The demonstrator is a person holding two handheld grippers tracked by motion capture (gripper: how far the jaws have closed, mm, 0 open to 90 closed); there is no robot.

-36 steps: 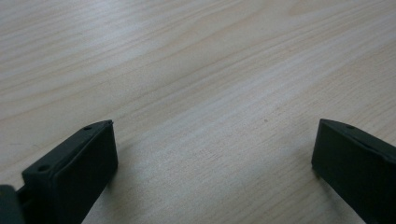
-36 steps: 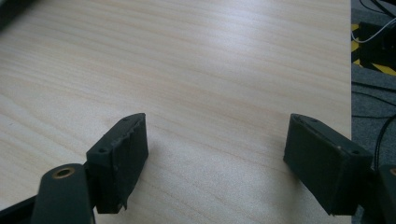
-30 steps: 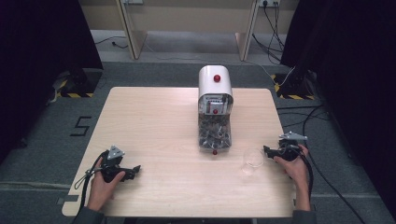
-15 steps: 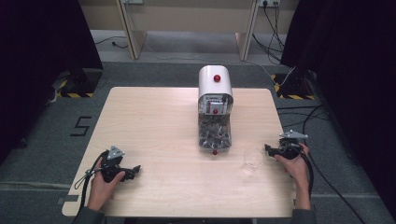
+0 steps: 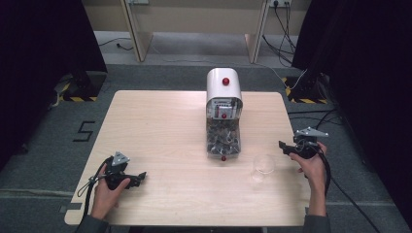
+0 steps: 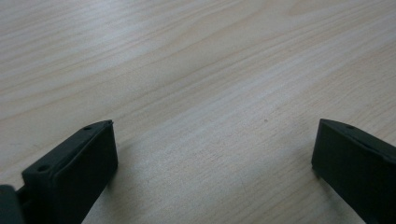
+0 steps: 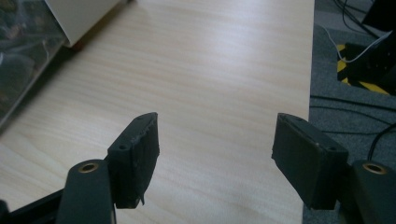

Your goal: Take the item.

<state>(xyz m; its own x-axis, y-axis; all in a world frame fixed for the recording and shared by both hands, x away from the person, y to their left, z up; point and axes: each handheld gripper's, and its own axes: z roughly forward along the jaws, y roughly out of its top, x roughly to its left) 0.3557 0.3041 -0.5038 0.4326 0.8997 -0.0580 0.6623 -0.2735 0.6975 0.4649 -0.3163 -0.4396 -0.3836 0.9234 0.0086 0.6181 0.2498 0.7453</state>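
Glass: stands upright and alone on the bench, near the front right, just to the right of and a little nearer than the foot of the dispenser. Looks empty, though too clear and small to be sure.

Right gripper: has drawn back toward the bench's right edge over the last second and now sits apart from the glass, with bare wood between them. Jaws spread wide and holding nothing, as seen plainly in the right gripper view, where both black pads frame open bench and a corner of the dispenser lies off to the left. Glass itself seems to have stayed where it was.

Left gripper: unmoved at the front left corner, resting low over the wood, well apart from everything. Jaws likewise wide and gripping nothing in the left gripper view.

Meaning, as a judgement: placing of the glass looks finished and the hold let go. Not directly under the outlet, though, so probably needs nudging left before anything can be dispensed, or else a press on the red button comes next.
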